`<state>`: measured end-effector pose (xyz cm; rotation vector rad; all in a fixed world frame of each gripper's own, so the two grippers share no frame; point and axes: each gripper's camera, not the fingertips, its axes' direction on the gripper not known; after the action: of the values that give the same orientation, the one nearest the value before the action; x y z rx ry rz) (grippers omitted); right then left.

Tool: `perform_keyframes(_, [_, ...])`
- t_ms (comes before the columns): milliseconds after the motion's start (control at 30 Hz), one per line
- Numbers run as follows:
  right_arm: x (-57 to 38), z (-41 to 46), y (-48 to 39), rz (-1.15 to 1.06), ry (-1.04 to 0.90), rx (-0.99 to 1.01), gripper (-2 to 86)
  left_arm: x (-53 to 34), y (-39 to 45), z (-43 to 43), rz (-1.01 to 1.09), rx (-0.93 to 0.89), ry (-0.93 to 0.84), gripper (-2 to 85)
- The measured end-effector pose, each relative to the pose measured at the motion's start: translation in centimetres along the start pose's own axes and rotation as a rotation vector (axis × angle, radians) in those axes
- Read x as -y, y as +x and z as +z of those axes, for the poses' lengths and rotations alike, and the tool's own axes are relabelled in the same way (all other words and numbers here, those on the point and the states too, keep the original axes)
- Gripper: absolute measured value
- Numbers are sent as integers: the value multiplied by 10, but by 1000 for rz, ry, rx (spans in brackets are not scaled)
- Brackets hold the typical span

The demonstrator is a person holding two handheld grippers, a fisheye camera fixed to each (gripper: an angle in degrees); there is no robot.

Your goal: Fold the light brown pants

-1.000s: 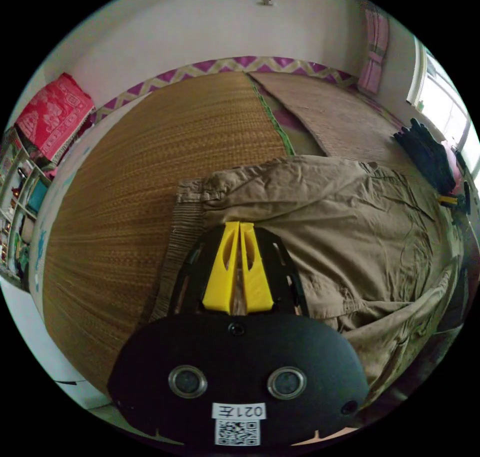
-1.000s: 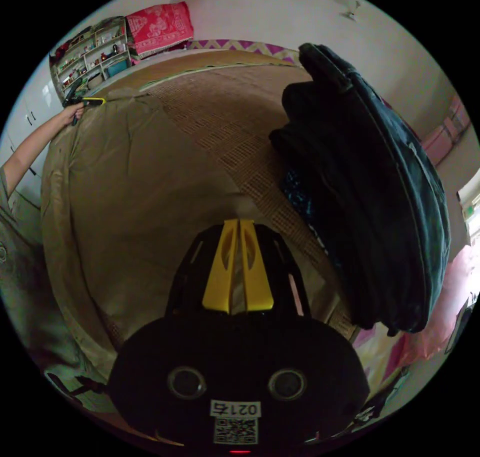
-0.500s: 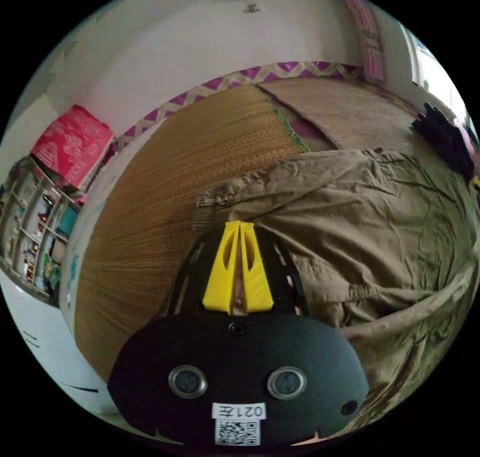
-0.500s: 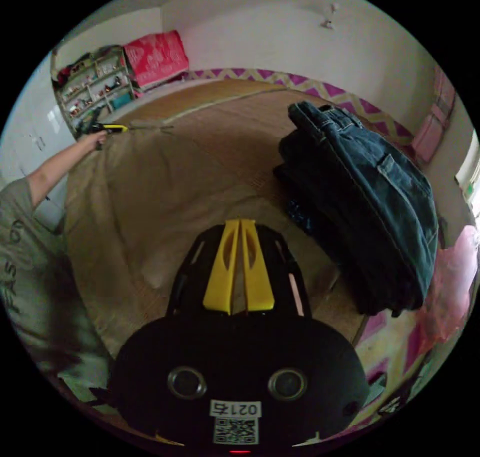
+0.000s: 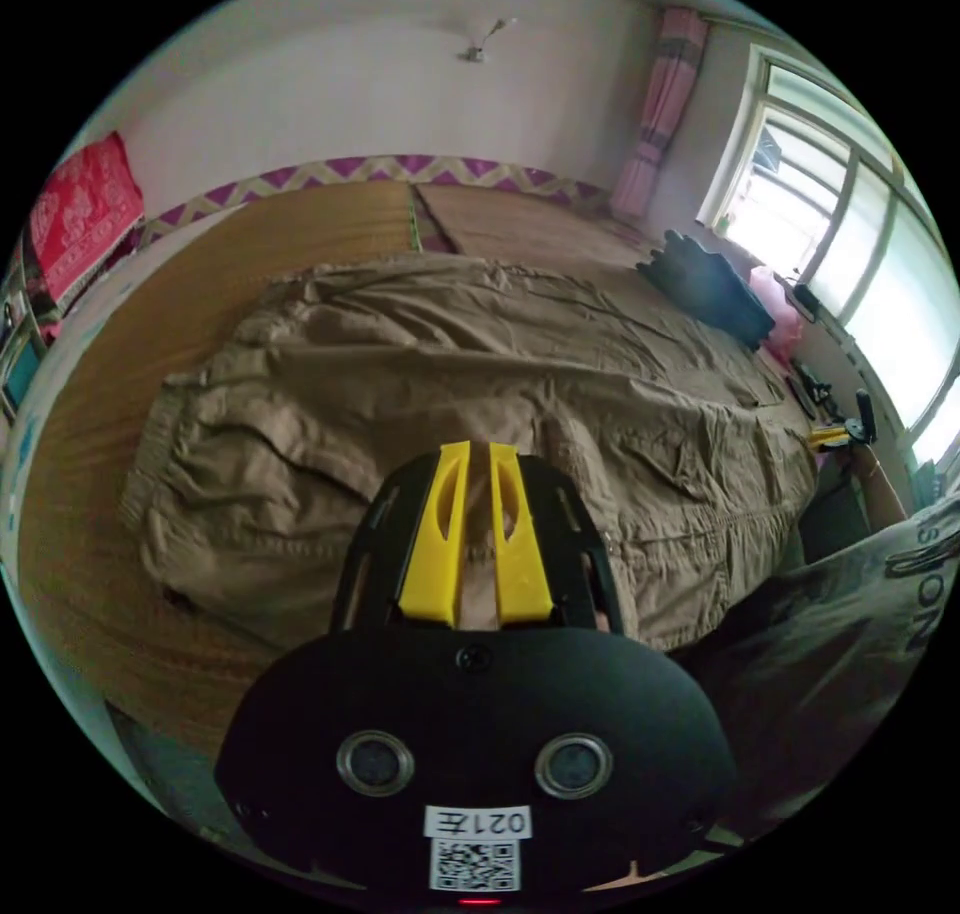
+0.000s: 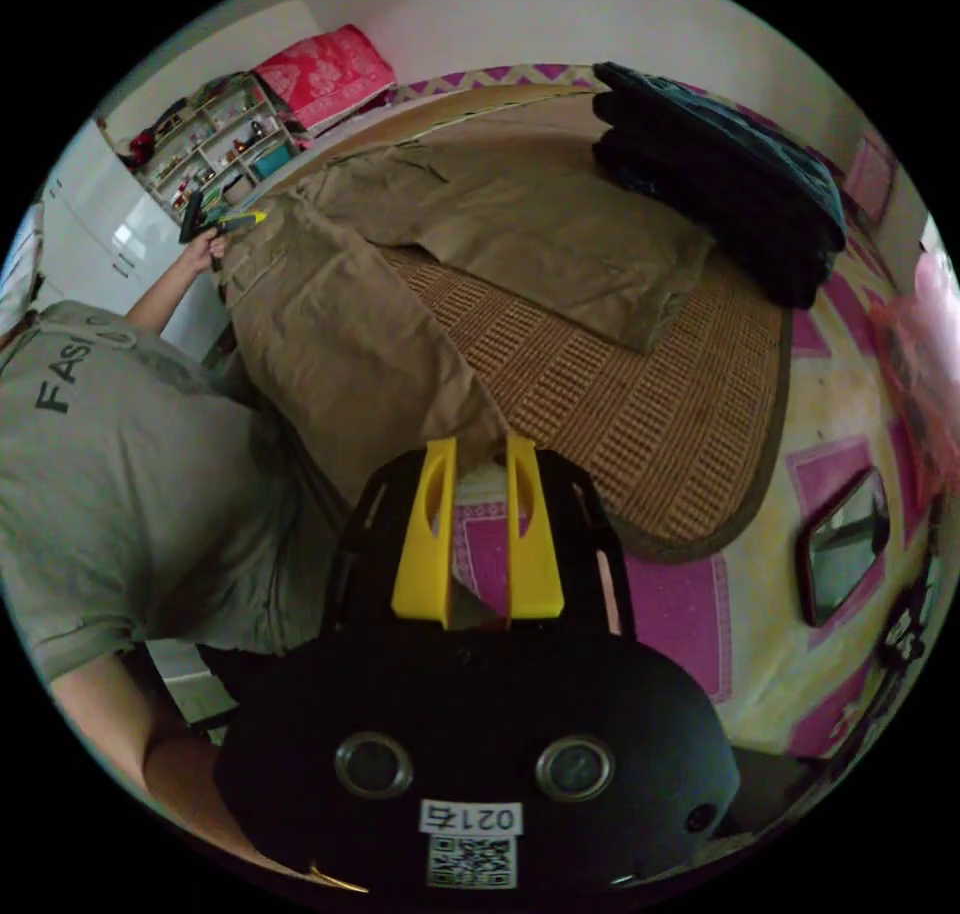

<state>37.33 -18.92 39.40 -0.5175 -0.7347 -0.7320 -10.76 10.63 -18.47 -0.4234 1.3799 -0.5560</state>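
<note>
1. While the light brown pants (image 5: pixel 480 374) lie spread ahead of both tongs, the left gripper (image 5: pixel 478 449) sits slightly parted, gripping nothing.
2. Right gripper (image 6: pixel 478 442) gapes wide; a leg hem just beyond could slide off the woven mat (image 6: pixel 620 394).

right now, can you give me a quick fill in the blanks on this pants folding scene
1. The light brown pants lie spread on a woven straw ___.
2. The right claw has its yellow jaws ___.
3. Daylight comes in through a large ___ beside the pink curtain.

Missing words: mat; open; window
</note>
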Motion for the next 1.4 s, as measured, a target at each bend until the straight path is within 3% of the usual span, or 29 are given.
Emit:
perform_keyframes(167, [14,8,-11,-10,13,-11,-1,-16,-9,0,-139,-29,-49,-8])
perform_keyframes(333, [46,2,-6,10,-18,-135,-6,-40,-3,-5,-214,-73,25,-9])
perform_keyframes(667, [110,28,-12,-34,-178,-290,-4,-82,109,-10,-141,373,119,-10])
perform_keyframes(933, [63,20,-42,25,-119,-362,-2,-116,124,-17,-325,172,162,-10])
perform_keyframes(1100, [43,7,-50,72,-102,-355,-4,-126,163,-24,-147,292,105,-9])
perform_keyframes(1233, [28,-22,-69,134,-39,-426,-9,-130,161,-47,-162,328,173,-9])
perform_keyframes(1400, [17,-54,-124,32,147,-212,-10,-94,108,-86,-264,327,253,1])
